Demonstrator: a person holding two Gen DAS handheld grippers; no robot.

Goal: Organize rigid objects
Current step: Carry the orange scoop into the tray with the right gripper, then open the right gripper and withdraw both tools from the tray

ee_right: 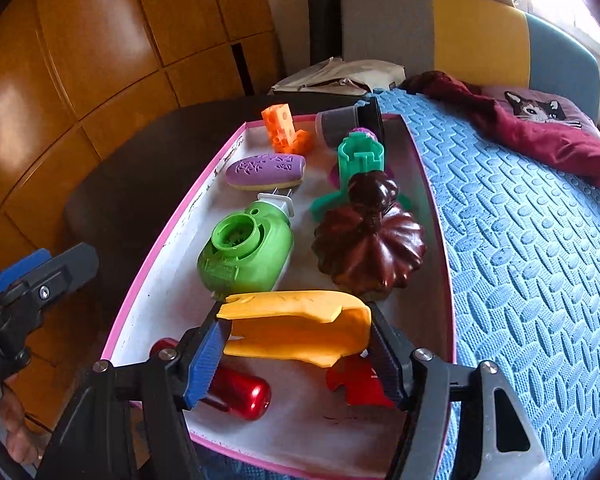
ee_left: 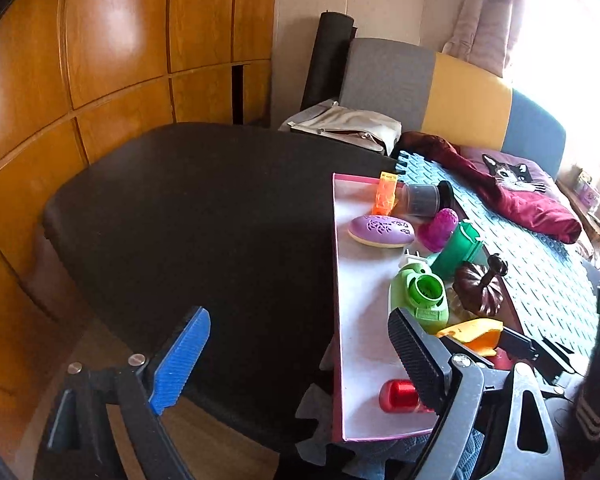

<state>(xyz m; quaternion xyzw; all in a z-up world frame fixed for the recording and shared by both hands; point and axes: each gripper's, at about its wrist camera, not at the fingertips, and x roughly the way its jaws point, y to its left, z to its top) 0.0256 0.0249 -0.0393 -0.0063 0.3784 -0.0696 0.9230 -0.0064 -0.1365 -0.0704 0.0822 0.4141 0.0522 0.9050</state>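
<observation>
The right claw is clamping a yellow plastic piece between its pads, just above the near end of a pink-rimmed tray that is lying on a blue foam mat. The left claw is standing wide apart and holding nothing, beside the tray's left edge. In the tray are lying a green plug-in device, a dark brown pumpkin, a red metal cylinder and a purple oval case.

Glossy red metal cylinder, matt foam mat
</observation>
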